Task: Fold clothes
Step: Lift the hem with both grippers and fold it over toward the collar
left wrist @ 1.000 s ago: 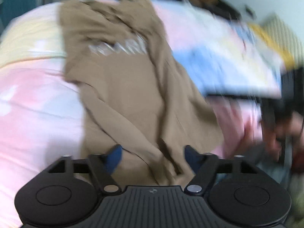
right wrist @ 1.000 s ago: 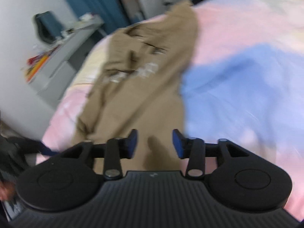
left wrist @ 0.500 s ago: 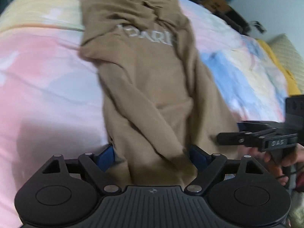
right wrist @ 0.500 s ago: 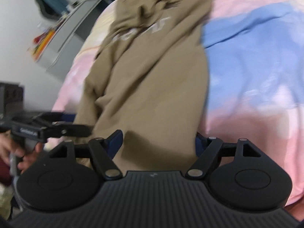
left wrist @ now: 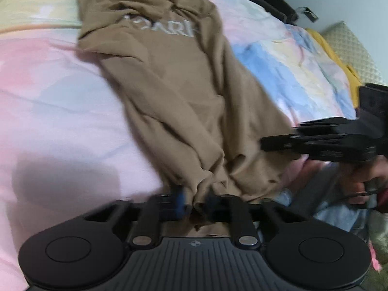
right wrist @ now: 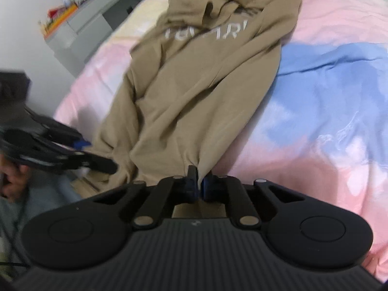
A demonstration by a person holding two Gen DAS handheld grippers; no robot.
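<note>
Left wrist view shows our left gripper (left wrist: 195,205) pinching the near hem of the tan sweatshirt (left wrist: 174,84) lying lengthwise on the pastel bedspread (left wrist: 60,101), our right gripper (right wrist: 199,185) pinching the other hem corner, so next we likely lift together and fold it toward the collar.

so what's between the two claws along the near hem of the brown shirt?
Only bunched shirt fabric. Left claw and right claw each pinch a hem corner; left wrist view shows the hem sagging in folds between them, bedsheet beneath.
</note>
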